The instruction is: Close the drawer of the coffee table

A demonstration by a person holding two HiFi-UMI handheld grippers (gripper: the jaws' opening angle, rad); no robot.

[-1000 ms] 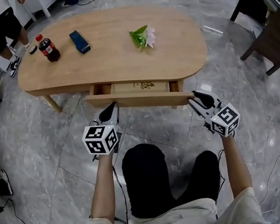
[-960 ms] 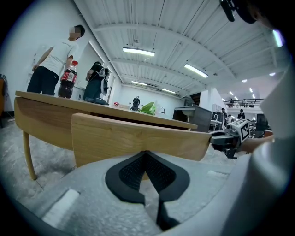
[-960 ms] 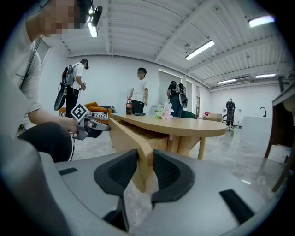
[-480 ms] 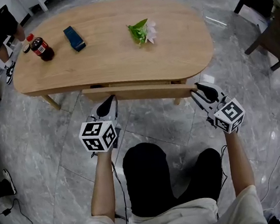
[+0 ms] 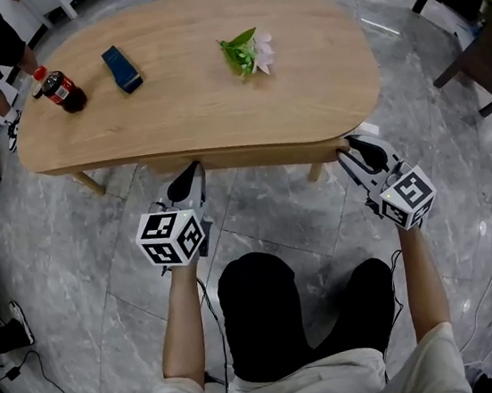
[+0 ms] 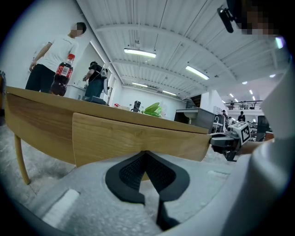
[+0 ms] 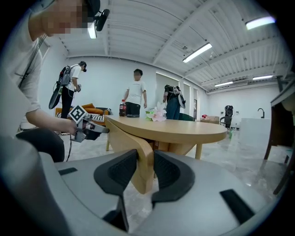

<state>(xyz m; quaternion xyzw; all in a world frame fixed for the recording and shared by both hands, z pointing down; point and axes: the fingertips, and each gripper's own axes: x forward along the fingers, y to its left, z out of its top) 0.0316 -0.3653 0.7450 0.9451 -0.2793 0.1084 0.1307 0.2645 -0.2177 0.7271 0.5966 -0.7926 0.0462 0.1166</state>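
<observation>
Wooden drawer front (image 6: pixel 138 136): right tongs (image 7: pixel 142 166) clamp end; closed left tongs (image 6: pixel 145 154) at face.

Overhead and low views, shared table (image 5: pixel 198 107)

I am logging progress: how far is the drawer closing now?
Mostly done: the drawer front sits in under the tabletop, with none of it showing in the head view. In hand: the right gripper clamps its end, and the left gripper, shut, appears to push it. Left: confirm flush, release.

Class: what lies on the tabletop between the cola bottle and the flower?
A dark blue rectangular box, between the red-capped cola bottle and the white, green-leaved flower; the head view shows it.
</observation>
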